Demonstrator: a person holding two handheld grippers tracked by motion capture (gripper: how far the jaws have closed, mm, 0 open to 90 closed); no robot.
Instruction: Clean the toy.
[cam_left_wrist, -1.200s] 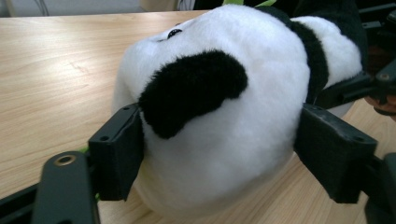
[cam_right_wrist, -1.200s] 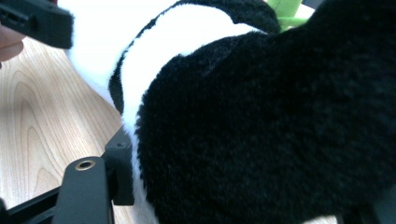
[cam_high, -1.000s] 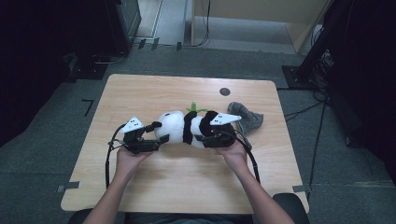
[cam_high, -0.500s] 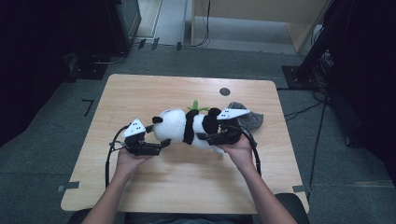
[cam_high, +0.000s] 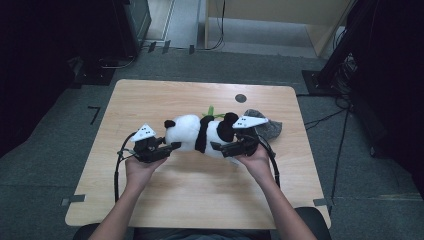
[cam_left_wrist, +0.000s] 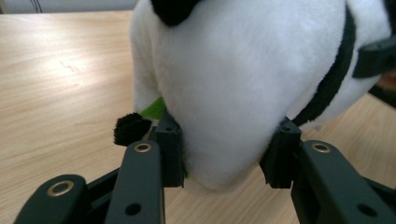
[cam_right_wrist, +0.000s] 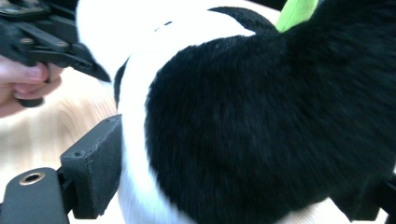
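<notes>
Since a second ago the plush panda (cam_high: 200, 133) has shifted a little toward the table's far right, and the right gripper (cam_high: 220, 147) has moved with it, while the left gripper (cam_high: 172, 146) has just been closing and the right one opening, the toy between the jaws of both. Nearest, the person's forearms come in over the pale wooden table (cam_high: 195, 200), which has rounded corners and bare grain. In the left gripper view the jaws press into the panda's white end from both sides. In the right gripper view the jaws stand wide around its black-and-white bulk; whether they press I cannot tell. The panda lies on its side mid-table, a green leaf (cam_high: 211, 110) behind it. Beyond sit a grey cloth (cam_high: 267, 127) and a dark round mark (cam_high: 241, 98). Farther off, grey carpet (cam_high: 60, 120), dark equipment and floor cables.
</notes>
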